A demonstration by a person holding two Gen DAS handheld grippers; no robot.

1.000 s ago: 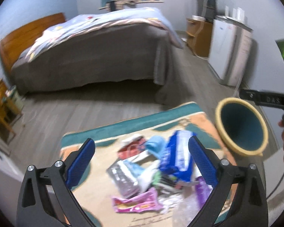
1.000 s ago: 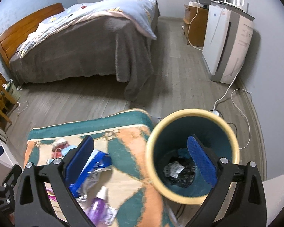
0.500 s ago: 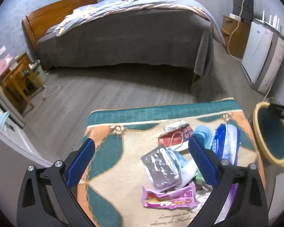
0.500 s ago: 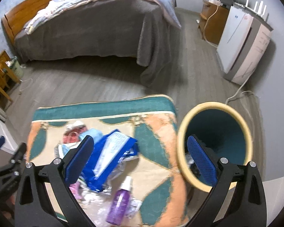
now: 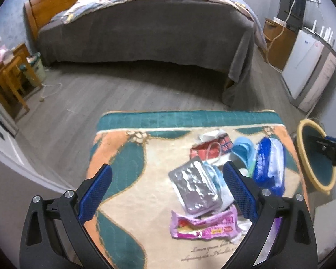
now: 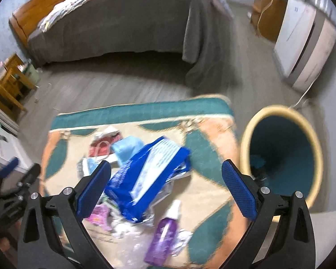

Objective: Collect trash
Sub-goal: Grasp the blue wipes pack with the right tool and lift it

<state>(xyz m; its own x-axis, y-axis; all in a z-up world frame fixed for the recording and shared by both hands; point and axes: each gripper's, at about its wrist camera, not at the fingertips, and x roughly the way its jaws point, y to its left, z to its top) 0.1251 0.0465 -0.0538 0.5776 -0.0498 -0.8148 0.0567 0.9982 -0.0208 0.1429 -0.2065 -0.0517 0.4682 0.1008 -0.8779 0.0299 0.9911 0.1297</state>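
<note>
A heap of trash lies on a patterned rug (image 5: 123,179): a silver foil pouch (image 5: 196,188), a pink wrapper (image 5: 203,225), a red-and-white packet (image 5: 210,149), a light blue piece (image 5: 243,148) and a blue-and-white bag (image 5: 268,165) (image 6: 147,177). A purple spray bottle (image 6: 164,233) lies near the rug's front. The teal bin with a yellow rim (image 6: 282,154) (image 5: 317,157) stands just right of the rug. My left gripper (image 5: 168,192) hovers open above the pile's left side. My right gripper (image 6: 165,190) hangs open over the blue bag and bottle, empty.
A bed with a grey cover (image 5: 145,31) fills the far side. A white appliance (image 5: 306,67) and a wooden cabinet (image 5: 277,42) line the right wall, with a cable on the floor. Wooden furniture (image 5: 9,78) stands at the left. Grey floorboards lie between rug and bed.
Both grippers have swung left: the pile has shifted rightward in the left view, and in the right view the bin has slid from centre to the right, with the trash now between the fingers.
</note>
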